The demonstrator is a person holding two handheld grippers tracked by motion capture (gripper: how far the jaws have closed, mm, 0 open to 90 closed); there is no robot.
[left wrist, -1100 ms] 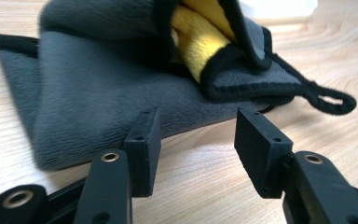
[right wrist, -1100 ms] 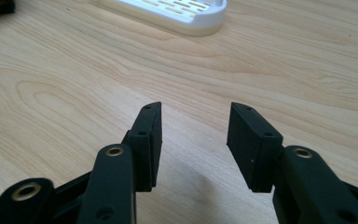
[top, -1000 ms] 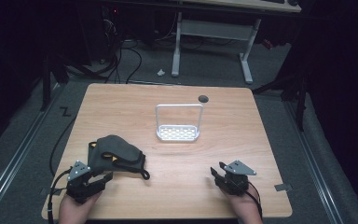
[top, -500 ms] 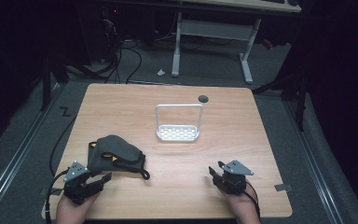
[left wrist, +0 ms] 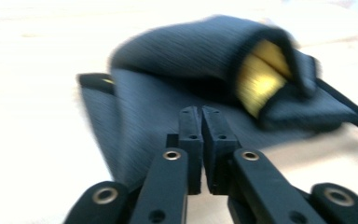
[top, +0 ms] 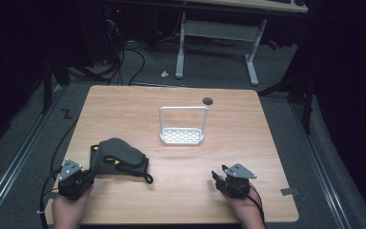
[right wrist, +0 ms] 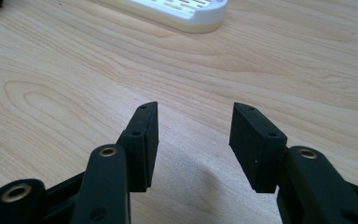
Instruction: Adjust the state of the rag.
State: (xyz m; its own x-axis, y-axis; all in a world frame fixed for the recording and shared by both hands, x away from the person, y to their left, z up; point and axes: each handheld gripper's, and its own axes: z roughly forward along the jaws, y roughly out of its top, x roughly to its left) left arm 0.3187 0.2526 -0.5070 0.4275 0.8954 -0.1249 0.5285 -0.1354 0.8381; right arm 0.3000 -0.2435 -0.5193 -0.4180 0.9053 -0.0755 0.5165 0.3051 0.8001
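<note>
The left gripper (left wrist: 201,116) is clenching its fingers empty just short of the dark grey fabric pouch (left wrist: 214,79), missing it, while the right gripper (right wrist: 193,135) is opening.

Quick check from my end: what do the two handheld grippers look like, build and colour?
Both are black. The left gripper has flat rectangular pads on linkage arms with brass-coloured rivets; the right gripper has the same build. In the high view each carries a grey three-cornered plate on top, and a black cable trails from the left one. No sleeves can be seen.
</note>
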